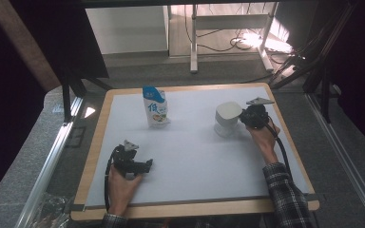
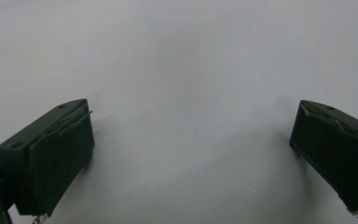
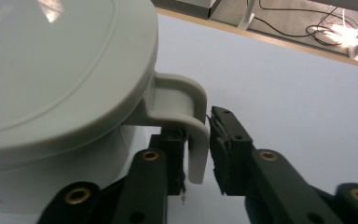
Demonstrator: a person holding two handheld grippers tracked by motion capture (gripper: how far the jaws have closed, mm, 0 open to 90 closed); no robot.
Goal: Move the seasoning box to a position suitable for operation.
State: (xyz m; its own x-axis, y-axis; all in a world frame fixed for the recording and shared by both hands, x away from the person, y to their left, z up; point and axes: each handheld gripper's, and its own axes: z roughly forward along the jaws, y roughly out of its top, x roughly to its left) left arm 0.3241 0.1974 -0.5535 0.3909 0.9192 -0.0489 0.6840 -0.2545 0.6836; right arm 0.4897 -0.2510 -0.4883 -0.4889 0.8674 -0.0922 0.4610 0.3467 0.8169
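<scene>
We see a white surface (image 1: 195, 156) carrying a pale lidded container (image 1: 227, 118) toward its far right and a blue-and-white pouch (image 1: 155, 107) standing upright at the far middle, well apart from it. The right hand-held gripper (image 1: 245, 117) reaches the container from the right side. In the right gripper view, the container (image 3: 51, 93) is cut off at the left and top edges, so its full shape stays unclear; its curved handle (image 3: 186, 126) juts out toward the camera, and the right hand-held gripper (image 3: 196, 154) has one jaw on either side of the handle's hanging end. The jaws are narrowly parted; one pad appears to lie against the handle, and whether both press on it we cannot tell, since the handle itself hides the contact on the inner side. The printing on the pouch is too small to read. The left hand-held gripper (image 1: 142, 166) rests low over the near left of the surface, held by the left hand (image 1: 121, 185). In the left gripper view, the left hand-held gripper (image 2: 191, 149) has its jaws spread wide, with bare surface (image 2: 182, 70) between them; both jaws are cropped by the lower edge.
</scene>
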